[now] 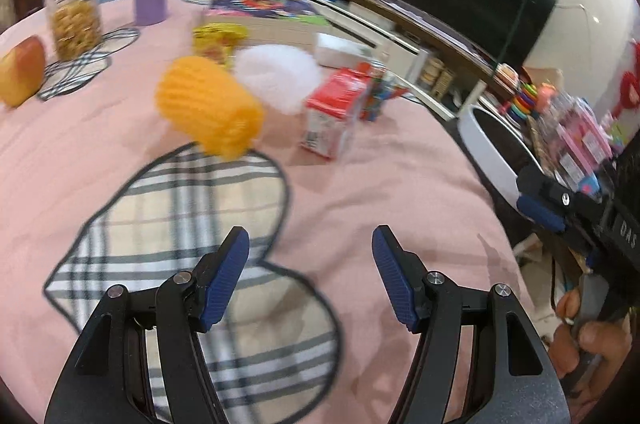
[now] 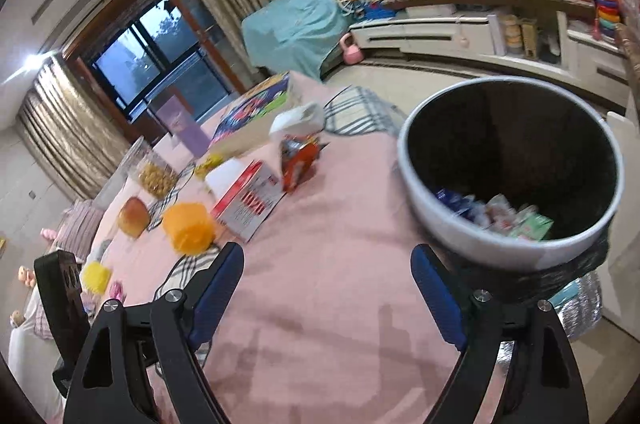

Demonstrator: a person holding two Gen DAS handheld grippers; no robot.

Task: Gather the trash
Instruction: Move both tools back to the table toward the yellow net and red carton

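The bin point(image 2: 512, 172) sits ahead and right of the right gripper point(image 2: 328, 296), its rim just past the right finger; wrappers point(image 2: 500, 214) inside are blurred. The foam net point(image 1: 210, 112) lies ahead-left of the left gripper point(image 1: 310, 276), the carton point(image 1: 334, 112) straight ahead, both smeared. Both grippers gape, holding nothing. The bin's base is hidden.
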